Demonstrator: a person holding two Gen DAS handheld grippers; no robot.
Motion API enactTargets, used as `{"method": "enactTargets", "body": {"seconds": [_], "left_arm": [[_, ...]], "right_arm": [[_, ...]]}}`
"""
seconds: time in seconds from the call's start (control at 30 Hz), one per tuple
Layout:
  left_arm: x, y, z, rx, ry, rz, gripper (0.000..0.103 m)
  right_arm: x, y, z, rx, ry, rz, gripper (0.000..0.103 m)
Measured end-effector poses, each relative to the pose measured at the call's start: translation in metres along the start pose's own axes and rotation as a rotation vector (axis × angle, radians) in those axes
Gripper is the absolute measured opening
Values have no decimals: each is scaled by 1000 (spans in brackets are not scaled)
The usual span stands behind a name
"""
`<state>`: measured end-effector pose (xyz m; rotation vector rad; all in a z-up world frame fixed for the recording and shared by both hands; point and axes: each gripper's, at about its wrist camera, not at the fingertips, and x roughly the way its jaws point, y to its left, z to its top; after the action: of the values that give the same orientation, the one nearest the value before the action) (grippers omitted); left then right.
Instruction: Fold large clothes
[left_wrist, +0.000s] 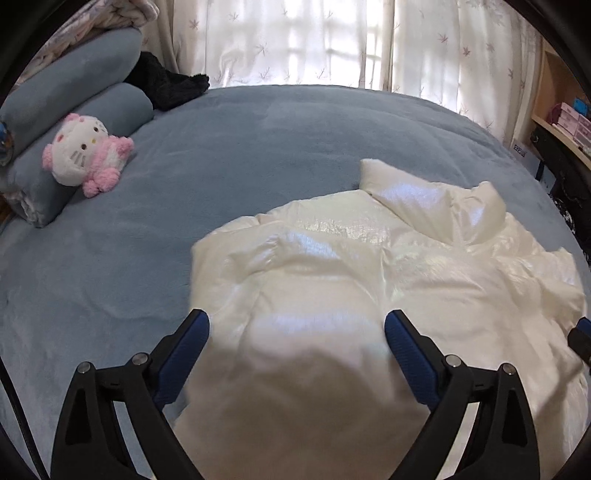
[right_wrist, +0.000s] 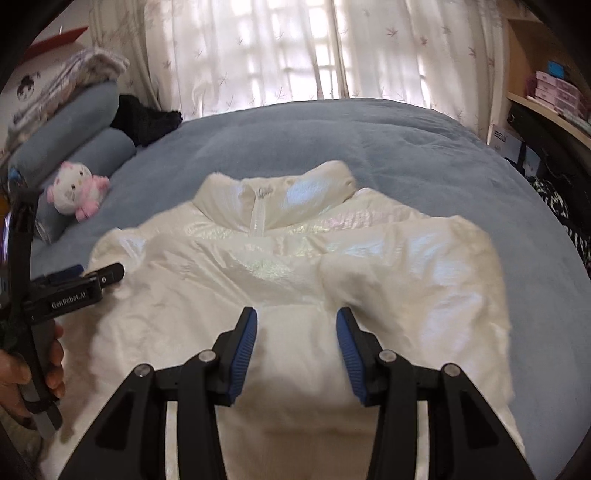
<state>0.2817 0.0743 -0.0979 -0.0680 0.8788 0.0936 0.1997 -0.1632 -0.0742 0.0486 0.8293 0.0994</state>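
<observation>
A shiny white puffer jacket (left_wrist: 369, 266) lies on the blue bed (left_wrist: 258, 147), front up. Its collar and zipper (right_wrist: 258, 218) point toward the window. A sleeve (right_wrist: 406, 280) is folded in over the right side of the body. My left gripper (left_wrist: 297, 321) hovers over the jacket's left part, jaws wide open with nothing between the pads. In the right wrist view the left gripper (right_wrist: 99, 271) shows at the jacket's left edge, with a hand (right_wrist: 14, 376) holding it. My right gripper (right_wrist: 297, 314) hangs over the jacket's lower middle, jaws partly apart and gripping nothing.
A pink and white plush toy (left_wrist: 86, 155) leans on blue pillows (left_wrist: 74, 85) at the left. A black garment (left_wrist: 170, 85) lies by the far left corner. Curtains (left_wrist: 314, 40) hang behind the bed, and a shelf with boxes (right_wrist: 554, 92) stands at the right.
</observation>
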Motion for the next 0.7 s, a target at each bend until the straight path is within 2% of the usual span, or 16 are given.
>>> {"method": "enactTargets", "body": {"seconds": [0.13, 0.3, 0.53, 0.7], "left_arm": [[-45, 5, -13, 41, -28, 12, 95], [-97, 17, -31, 84, -9, 20, 95], [-169, 45, -69, 54, -14, -23, 95], [-203, 53, -105, 62, 8, -20, 95]], "right_arm": [[-36, -9, -8, 46, 8, 17, 45], [-80, -17, -26, 84, 19, 46, 45], [-143, -14, -53, 62, -32, 69, 47], [-183, -14, -77, 51, -62, 138, 53]]}}
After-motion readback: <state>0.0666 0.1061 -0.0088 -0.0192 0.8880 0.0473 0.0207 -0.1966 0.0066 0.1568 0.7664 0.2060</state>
